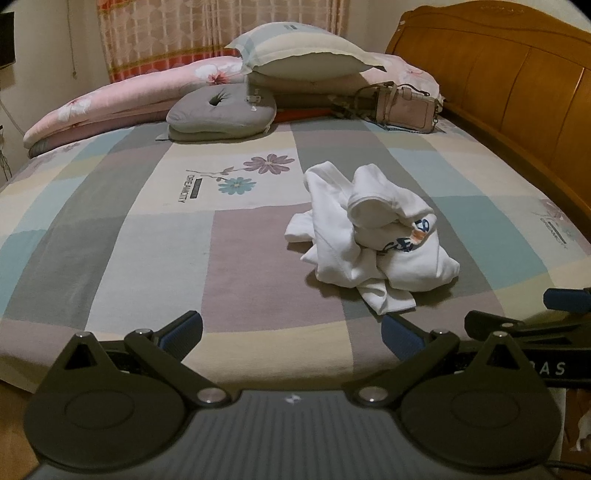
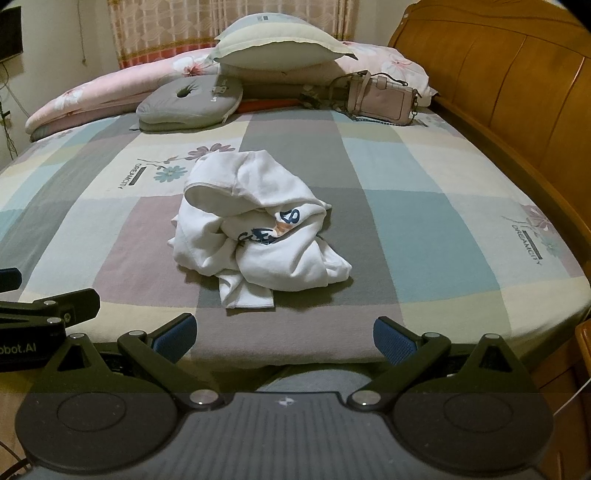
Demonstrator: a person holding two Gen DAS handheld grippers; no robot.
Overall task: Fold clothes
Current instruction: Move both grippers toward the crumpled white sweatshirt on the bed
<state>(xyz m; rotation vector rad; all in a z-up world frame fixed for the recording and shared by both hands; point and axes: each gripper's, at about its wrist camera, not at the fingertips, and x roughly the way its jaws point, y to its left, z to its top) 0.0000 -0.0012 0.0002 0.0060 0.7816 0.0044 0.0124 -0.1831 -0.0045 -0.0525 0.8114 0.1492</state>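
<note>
A white garment (image 1: pixel 373 240) with a blue and orange print lies crumpled in a heap on the checked bedsheet (image 1: pixel 147 240). In the right wrist view the same white garment (image 2: pixel 255 236) sits straight ahead on the bedsheet (image 2: pixel 424 221). My left gripper (image 1: pixel 291 338) is open at the bed's near edge, left of the heap, nothing between its blue pads. My right gripper (image 2: pixel 284 336) is open too, just short of the heap, its pads empty. Each gripper shows at the edge of the other's view: the right gripper (image 1: pixel 546 321), the left gripper (image 2: pixel 48 310).
At the far side lie a striped pillow (image 1: pixel 295 55), a pink floral quilt (image 1: pixel 122 99), a grey cushion (image 1: pixel 221 114) and a pink handbag (image 1: pixel 406 107). A wooden headboard (image 1: pixel 509 92) runs along the right. Curtains (image 1: pixel 184 33) hang behind.
</note>
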